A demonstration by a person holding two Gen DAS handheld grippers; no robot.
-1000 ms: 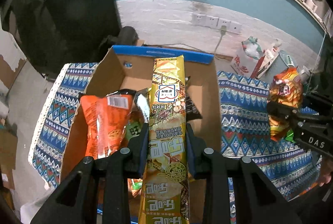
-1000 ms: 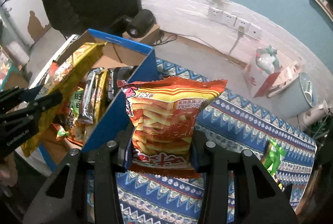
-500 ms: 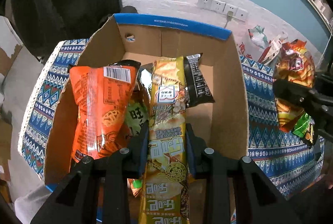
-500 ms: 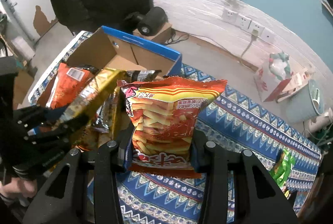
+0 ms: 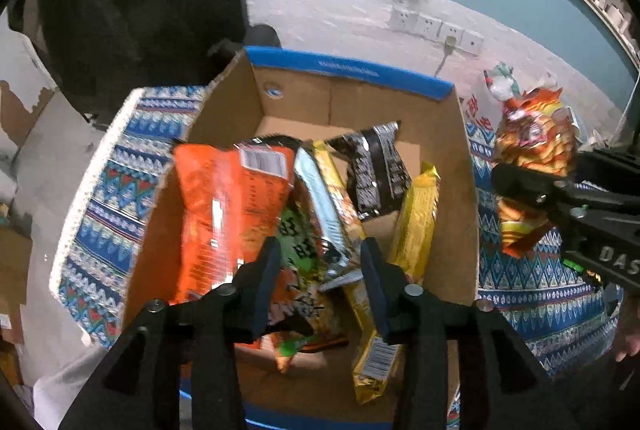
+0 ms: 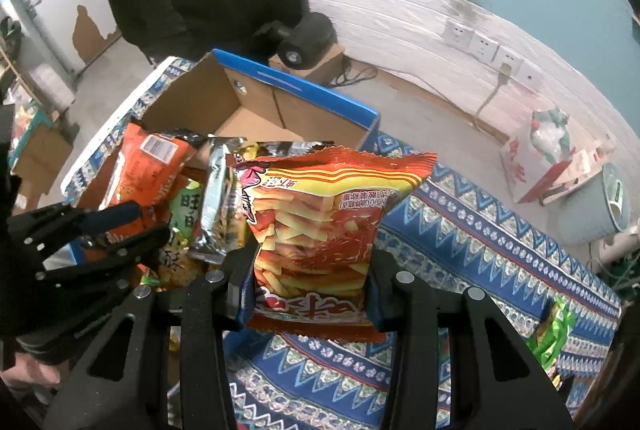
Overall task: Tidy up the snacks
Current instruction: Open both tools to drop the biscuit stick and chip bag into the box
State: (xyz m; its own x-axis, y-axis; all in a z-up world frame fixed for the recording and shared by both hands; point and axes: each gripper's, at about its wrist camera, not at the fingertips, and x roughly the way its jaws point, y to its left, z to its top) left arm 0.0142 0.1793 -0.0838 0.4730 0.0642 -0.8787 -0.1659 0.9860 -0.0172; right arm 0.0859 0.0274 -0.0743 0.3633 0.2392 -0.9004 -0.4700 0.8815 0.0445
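Over the cardboard box, the left hand-held gripper is opening, nothing pinched; the long yellow snack pack lies inside among other bags. The right hand-held gripper pinches a red chip bag beside the box's blue rim, likely next in; room remains along the far wall.

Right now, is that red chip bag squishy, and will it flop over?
Probably squishy: the red chip bag looks puffed with air, and the right gripper dents its lower sides. It stands upright above the jaws, so it likely holds its shape and feels light. The shiny wrapper might be slippery.
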